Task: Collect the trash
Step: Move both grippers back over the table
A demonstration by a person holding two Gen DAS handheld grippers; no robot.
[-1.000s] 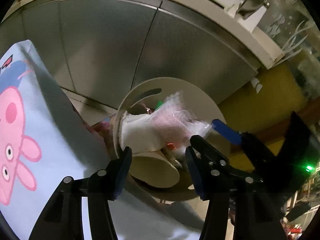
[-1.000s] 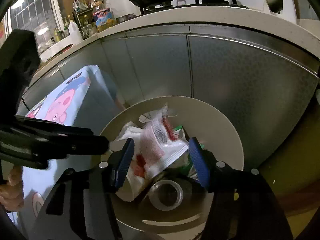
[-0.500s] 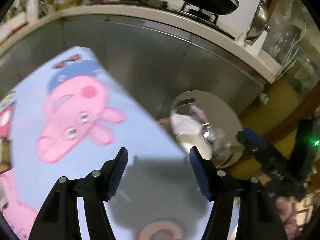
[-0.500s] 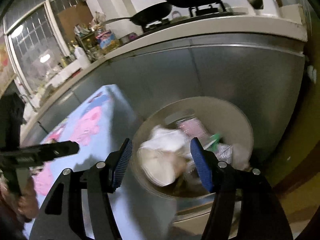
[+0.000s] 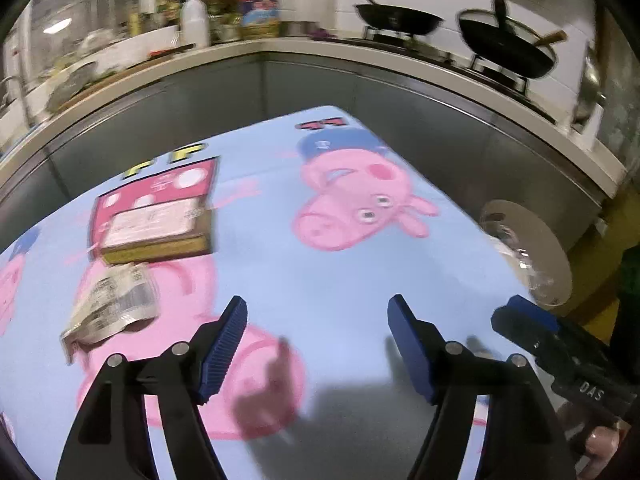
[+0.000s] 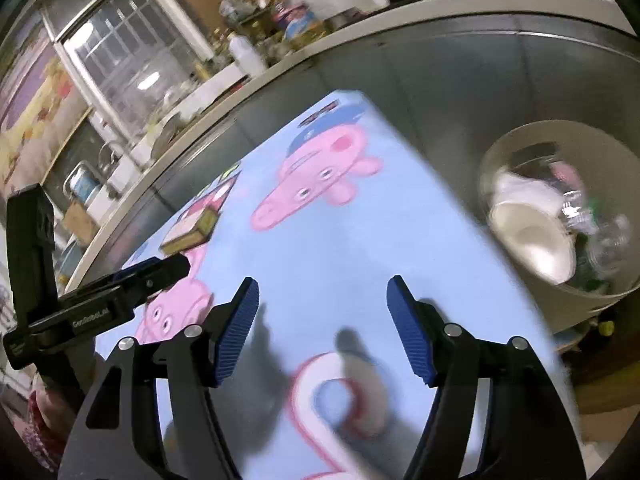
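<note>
My left gripper [image 5: 316,344] and right gripper [image 6: 322,328] are both opening, with nothing between the jaws, over the blue cloth [image 5: 328,280] (pink cartoon pigs printed on it). Ahead of both I have bare cloth. To the left lies a crumpled wrapper [image 5: 112,304], and just beyond it a box [image 5: 154,216], apart from it. The cloth's right edge drops off beside the bin [image 6: 592,168], which holds cups and plastic. Past the far edge stand steel cabinet fronts [image 5: 400,96] under the counter [image 5: 280,46].
</note>
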